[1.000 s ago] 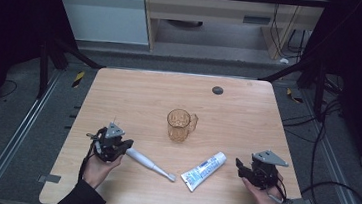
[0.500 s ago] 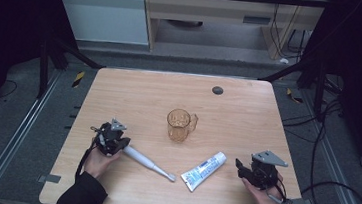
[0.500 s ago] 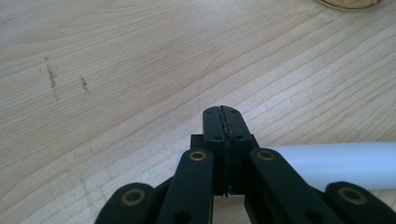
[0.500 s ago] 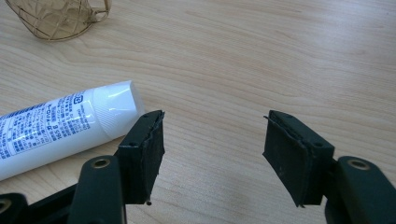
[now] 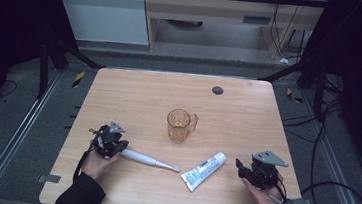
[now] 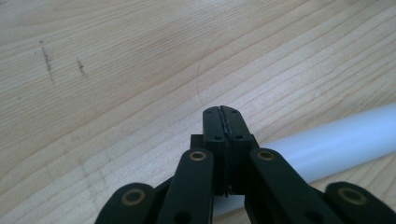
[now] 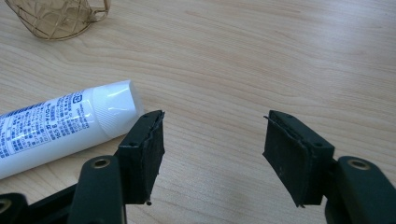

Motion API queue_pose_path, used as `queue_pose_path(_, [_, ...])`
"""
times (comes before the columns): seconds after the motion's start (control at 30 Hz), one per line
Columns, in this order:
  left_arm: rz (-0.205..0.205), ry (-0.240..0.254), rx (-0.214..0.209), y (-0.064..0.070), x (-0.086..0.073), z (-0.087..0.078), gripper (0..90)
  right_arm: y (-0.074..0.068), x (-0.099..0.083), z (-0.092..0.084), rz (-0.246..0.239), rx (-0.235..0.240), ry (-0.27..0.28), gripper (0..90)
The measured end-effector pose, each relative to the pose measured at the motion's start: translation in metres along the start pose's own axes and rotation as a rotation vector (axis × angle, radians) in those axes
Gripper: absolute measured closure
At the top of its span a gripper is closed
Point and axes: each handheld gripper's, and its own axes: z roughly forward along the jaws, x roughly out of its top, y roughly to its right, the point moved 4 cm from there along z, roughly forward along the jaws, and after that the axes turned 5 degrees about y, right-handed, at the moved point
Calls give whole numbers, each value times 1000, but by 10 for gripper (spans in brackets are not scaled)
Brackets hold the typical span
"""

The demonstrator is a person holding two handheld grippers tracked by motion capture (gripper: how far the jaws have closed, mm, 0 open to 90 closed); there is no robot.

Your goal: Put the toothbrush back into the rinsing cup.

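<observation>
With the amber mug as landmark, the left gripper, fingers clenched empty, sits over the toothbrush handle, while the right gripper, fingers released, rests beside the toothpaste tube.

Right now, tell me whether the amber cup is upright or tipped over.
Upright. The amber cup stands on its base on the table, mouth up, handle to its side.

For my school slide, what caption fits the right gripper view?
Open right gripper on the wooden table, beside the toothpaste tube's white cap, amber cup beyond.
</observation>
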Motion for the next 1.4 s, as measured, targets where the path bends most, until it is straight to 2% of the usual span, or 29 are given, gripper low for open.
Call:
queue_pose_path(1.03, [10, -1, -38, 15, -14, -19, 894, 1, 0, -2, 2, 0, 3, 378])
queue_pose_path(1.4, [-2, 7, -49, 18, -17, -23, 894, 2, 0, -2, 7, -2, 6, 378])
